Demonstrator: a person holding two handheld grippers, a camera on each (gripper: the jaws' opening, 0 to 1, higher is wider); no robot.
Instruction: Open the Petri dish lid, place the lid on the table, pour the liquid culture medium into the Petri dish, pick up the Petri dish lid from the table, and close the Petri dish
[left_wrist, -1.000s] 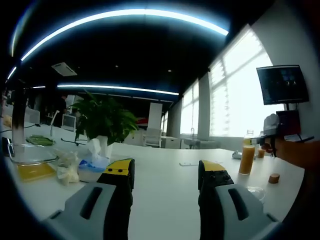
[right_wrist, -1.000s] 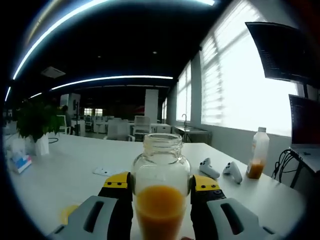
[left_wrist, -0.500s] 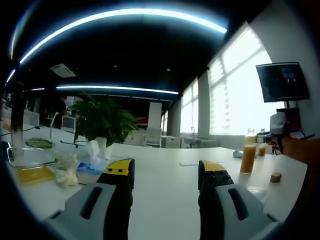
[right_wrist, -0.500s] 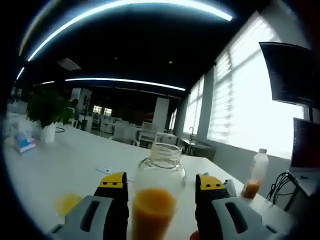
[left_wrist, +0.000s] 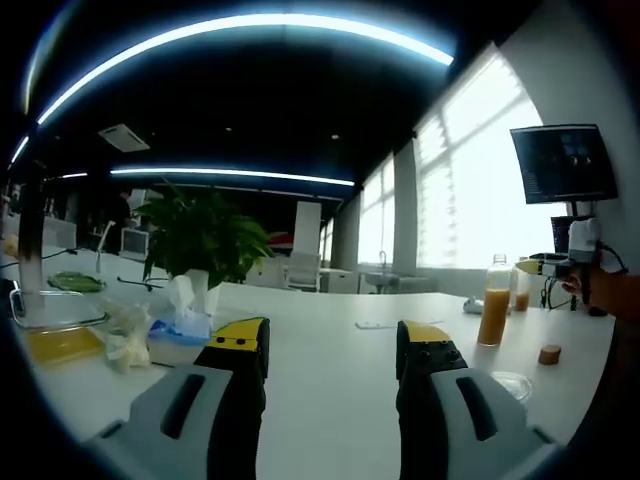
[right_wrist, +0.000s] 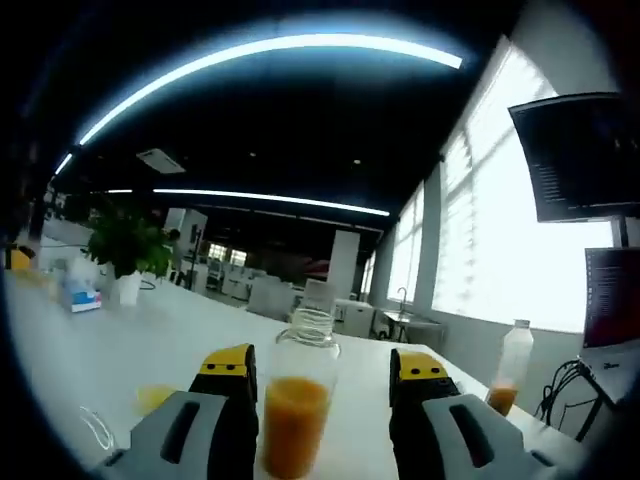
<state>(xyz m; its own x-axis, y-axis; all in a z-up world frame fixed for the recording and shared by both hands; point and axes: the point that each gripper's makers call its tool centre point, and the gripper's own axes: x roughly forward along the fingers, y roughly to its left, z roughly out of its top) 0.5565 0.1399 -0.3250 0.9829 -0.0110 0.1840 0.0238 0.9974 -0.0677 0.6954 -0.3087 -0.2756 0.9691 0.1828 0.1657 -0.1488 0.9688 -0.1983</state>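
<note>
Nearest to you, your right hand-held gripper (right_wrist: 312, 375) has the glass jar of orange culture medium (right_wrist: 298, 405) sitting between its jaws. The jar is no longer squeezed; you can see gaps on both sides, so the jaws look spread and the jar appears to stand on the white desk (right_wrist: 120, 345) on its own, open-mouthed, roughly half full. Just left of that gripper, low on the desk, lies a yellow-filled dish (right_wrist: 155, 397) with what may be a clear lid (right_wrist: 97, 428) near it, though that part is too blurred to be sure.

Your left hand-held gripper (left_wrist: 332, 345) is spread wide and holding nothing, pointing across bare desk. To its right sits a clear Petri dish (left_wrist: 512, 383), near the edge, with a small brown stopper (left_wrist: 548, 354) just beyond it.

By the look of it, the pour is done and the jar set down. Your next move calls for finding the lid, pinching it by the rim, keeping it level and lowering it squarely onto the dish.

Farther off: a tissue box (left_wrist: 175, 335), a potted plant (left_wrist: 203, 235) and a bottle of orange liquid (left_wrist: 494, 305).
</note>
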